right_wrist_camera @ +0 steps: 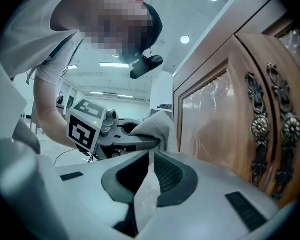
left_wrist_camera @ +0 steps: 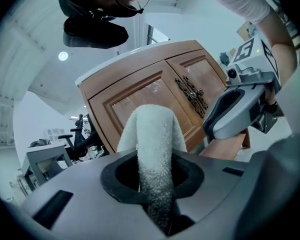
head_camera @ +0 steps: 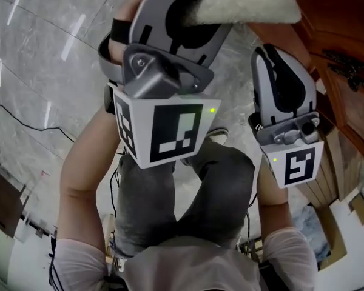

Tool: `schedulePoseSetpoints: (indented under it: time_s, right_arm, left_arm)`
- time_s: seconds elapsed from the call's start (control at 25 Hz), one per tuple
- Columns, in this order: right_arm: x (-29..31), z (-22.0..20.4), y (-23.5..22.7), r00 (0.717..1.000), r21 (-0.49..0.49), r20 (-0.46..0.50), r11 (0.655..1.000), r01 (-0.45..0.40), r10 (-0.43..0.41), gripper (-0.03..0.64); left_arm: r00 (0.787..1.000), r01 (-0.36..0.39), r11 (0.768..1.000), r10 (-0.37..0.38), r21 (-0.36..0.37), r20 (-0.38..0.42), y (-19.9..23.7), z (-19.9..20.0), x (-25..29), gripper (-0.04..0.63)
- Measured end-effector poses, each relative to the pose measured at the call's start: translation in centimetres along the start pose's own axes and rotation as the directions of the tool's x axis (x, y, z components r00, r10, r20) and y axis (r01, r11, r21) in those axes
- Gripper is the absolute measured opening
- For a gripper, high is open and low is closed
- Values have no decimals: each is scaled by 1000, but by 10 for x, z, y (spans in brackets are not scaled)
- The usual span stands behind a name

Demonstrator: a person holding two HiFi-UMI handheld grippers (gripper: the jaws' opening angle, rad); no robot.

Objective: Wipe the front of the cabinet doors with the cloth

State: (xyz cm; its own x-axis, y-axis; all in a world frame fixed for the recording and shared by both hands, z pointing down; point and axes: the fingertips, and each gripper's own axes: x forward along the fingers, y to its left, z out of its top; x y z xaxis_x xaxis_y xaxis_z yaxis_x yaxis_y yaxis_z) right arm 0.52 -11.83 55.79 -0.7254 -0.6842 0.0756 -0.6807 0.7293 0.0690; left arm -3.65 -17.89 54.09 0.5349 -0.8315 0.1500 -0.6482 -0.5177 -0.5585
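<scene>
one wooden cabinet, two doors, both closed. two claws, one per hand. left claw pinching one white fluffy cloth, cloth up close at front of one door; contact unclear. right claw pressed together, empty, beside doors. two ornate dark metal handles where doors meet.

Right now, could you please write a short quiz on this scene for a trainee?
1. True or false: the left hand-held gripper is shut on the white fluffy cloth.
2. What stands just beyond that cloth? A) brown wooden cabinet doors B) a glass window C) a metal shelf
3. Short answer: which hand-held gripper holds no cloth?

Key: 1 true; 2 A; 3 the right hand-held gripper.
</scene>
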Motion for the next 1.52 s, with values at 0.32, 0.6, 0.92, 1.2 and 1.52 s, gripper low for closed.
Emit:
schedulePoseSetpoints:
  time_s: [0.32, 0.6, 0.92, 1.2, 1.52]
  right_arm:
    - [10, 87, 28, 999, 31, -6, 998, -46, 46, 58]
    - [-2, 183, 43, 998, 83, -24, 995, -54, 57, 58]
    - [-23, 303, 50, 998, 142, -41, 989, -34, 40, 58]
    - [-36, 387, 55, 998, 163, -40, 986, -44, 52, 58]
    - [-28, 458, 65, 997, 91, -28, 993, -70, 73, 58]
  left_arm:
    - [996, -7, 1000, 5, -19, -94, 52, 52, -45, 92]
    - [988, -15, 999, 9, -38, -154, 104, 120, -90, 92]
    - [980, -41, 996, 25, -76, -198, 161, 211, -142, 92]
    - [978, -71, 993, 51, -93, -204, 208, 286, -167, 92]
    - [979, -93, 994, 80, -64, -188, 263, 339, -192, 92]
